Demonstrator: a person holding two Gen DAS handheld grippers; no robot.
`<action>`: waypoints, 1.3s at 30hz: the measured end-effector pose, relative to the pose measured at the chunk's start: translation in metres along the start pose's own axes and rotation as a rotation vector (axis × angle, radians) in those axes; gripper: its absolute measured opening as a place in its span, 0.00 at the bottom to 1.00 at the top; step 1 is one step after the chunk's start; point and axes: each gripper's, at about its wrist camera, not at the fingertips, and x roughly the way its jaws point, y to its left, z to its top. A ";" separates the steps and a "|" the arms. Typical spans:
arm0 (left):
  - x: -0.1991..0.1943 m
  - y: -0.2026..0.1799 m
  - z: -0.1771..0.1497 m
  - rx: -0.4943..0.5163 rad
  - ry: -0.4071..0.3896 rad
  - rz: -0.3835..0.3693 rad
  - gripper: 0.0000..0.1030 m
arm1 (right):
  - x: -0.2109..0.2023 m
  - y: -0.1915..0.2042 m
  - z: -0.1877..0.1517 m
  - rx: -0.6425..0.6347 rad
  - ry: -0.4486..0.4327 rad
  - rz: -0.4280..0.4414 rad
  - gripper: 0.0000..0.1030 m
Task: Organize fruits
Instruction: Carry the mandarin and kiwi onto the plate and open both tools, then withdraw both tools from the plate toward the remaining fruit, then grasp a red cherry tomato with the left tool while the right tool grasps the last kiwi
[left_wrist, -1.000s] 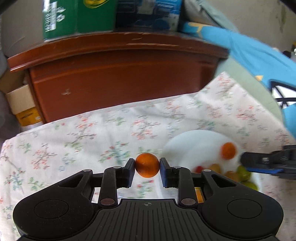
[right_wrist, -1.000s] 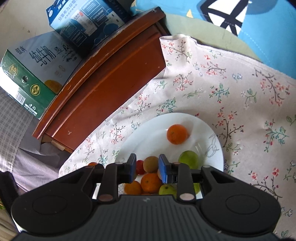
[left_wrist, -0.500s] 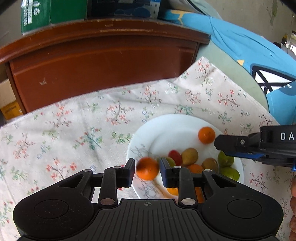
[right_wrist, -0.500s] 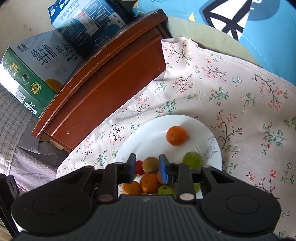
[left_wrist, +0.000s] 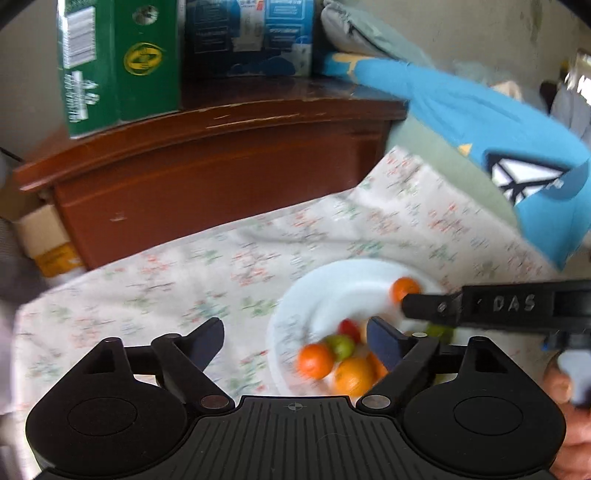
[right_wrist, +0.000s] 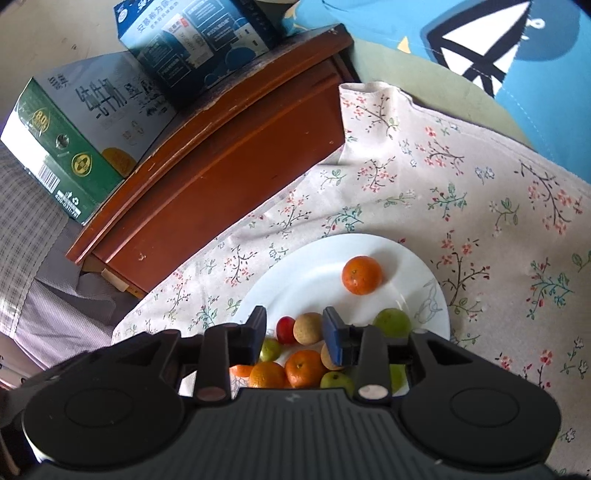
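A white plate (left_wrist: 343, 284) (right_wrist: 317, 273) on the floral cloth holds a pile of small fruit. My left gripper (left_wrist: 295, 334) hovers above the plate's near left rim, its jaws opening wide with nothing between them. An orange (left_wrist: 316, 360) lies on the plate just beyond it, next to a green fruit (left_wrist: 343, 345). My right gripper (right_wrist: 294, 326) hangs over the pile, its jaws opening a little and pressing on nothing. A brown fruit (right_wrist: 308, 328) and a red one (right_wrist: 285, 329) show in the gap below. One orange (right_wrist: 361, 275) sits alone further back.
A dark wooden cabinet (right_wrist: 229, 155) borders the cloth at the back, with a green carton (left_wrist: 118, 62) and a blue carton (right_wrist: 192, 40) on top. Blue printed fabric (left_wrist: 517, 155) lies to the right. A hand (left_wrist: 561, 387) holds the right gripper.
My left gripper let go of the orange, which now rests on the plate, and its jaws spread wide as it lifted back. The right jaws parted slightly.
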 end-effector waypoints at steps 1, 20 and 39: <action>-0.002 0.001 -0.002 0.002 0.010 0.026 0.86 | 0.000 0.001 -0.001 -0.007 0.003 -0.001 0.34; -0.038 0.075 -0.031 -0.228 0.091 0.221 0.89 | 0.016 0.057 -0.058 -0.297 0.155 0.137 0.34; -0.039 0.092 -0.039 -0.301 0.105 0.217 0.89 | 0.044 0.096 -0.113 -0.476 0.198 0.150 0.34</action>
